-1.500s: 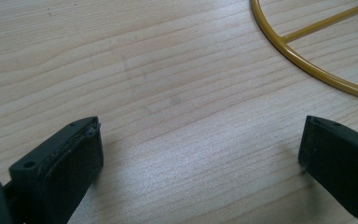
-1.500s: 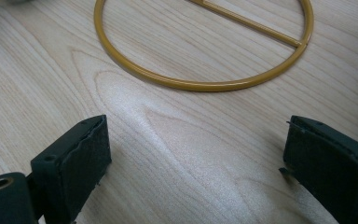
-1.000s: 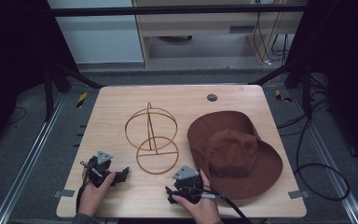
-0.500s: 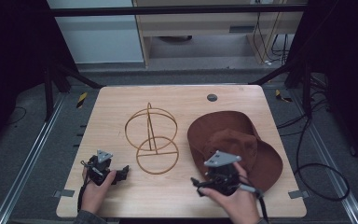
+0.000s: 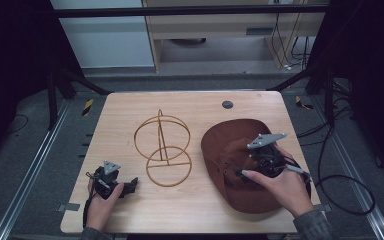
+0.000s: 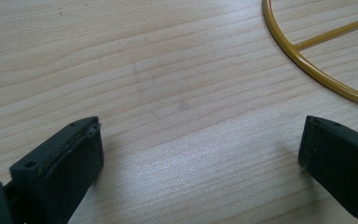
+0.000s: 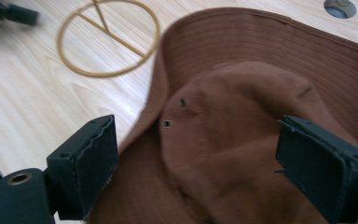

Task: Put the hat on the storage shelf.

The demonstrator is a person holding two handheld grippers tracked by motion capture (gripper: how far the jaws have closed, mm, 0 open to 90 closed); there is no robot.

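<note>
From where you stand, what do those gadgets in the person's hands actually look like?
Each hand holds a small black handheld tool. The left gripper and the right gripper each carry a grey three-cornered plate on top. Each ends in two blocky black jaws with flat, dark inner faces and small screw holes near the base. A black cable trails from each. A grey sleeve shows at the right wrist.

Table [image 5: 130,107]: light wood-grain top with a small dark round insert [image 5: 227,104] near the far edge. Wire stand [image 5: 162,148], gold, with its ring base flat near the centre. Brown hat [image 5: 225,145] lies on the right half, just beside the stand.
</note>
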